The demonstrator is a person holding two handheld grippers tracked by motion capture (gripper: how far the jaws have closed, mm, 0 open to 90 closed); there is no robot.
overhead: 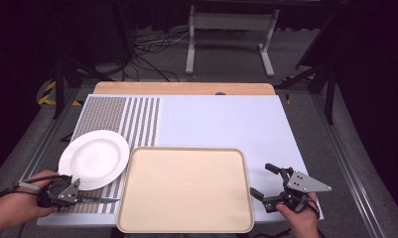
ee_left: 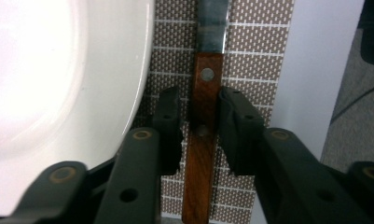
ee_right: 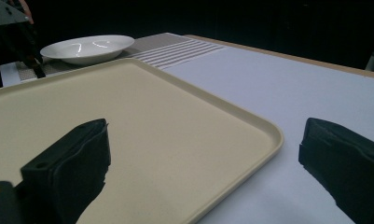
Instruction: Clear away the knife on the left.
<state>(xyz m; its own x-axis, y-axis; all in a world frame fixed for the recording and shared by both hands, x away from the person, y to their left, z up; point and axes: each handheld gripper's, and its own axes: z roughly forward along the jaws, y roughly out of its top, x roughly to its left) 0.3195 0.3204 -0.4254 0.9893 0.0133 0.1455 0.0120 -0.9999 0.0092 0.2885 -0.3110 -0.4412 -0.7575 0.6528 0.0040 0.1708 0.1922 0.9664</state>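
High view: the left gripper (overhead: pixel 82 196), held in a person's hand (overhead: pixel 15 206) at the near left corner of the table, lies low over a knife with a brown wooden handle and a dull steel blade (overhead: pixel 103 200). The knife rests flat on the grey-and-white patterned mat (overhead: pixel 112 116), just in front of the round white ceramic plate (overhead: pixel 93 158) and just left of the large beige plastic tray (overhead: pixel 186 191). Its long axis runs across the table, roughly along the near edge, with the blade tip pointing towards the tray and the handle back towards the hand.

In the left gripper view the knife's handle (ee_left: pixel 202 140) runs straight up the middle between the two black jaws, two rivets showing, the blade carrying on away from the gripper beyond the jaw tips. The pads (ee_left: pixel 168 128) stand close on either side of the handle; a thin strip of mat shows on the left, while the right pad sits at the wood's edge, so a firm clamp cannot be confirmed. The plate's rim lies just to the left of the jaws.

The right gripper (overhead: pixel 272 184), in the other hand (overhead: pixel 300 218), sits just beside the tray's right edge with its jaws spread wide and nothing between them; in the right gripper view they frame the tray's corner (ee_right: pixel 264 135) and the bare white tabletop (ee_right: pixel 287 84).
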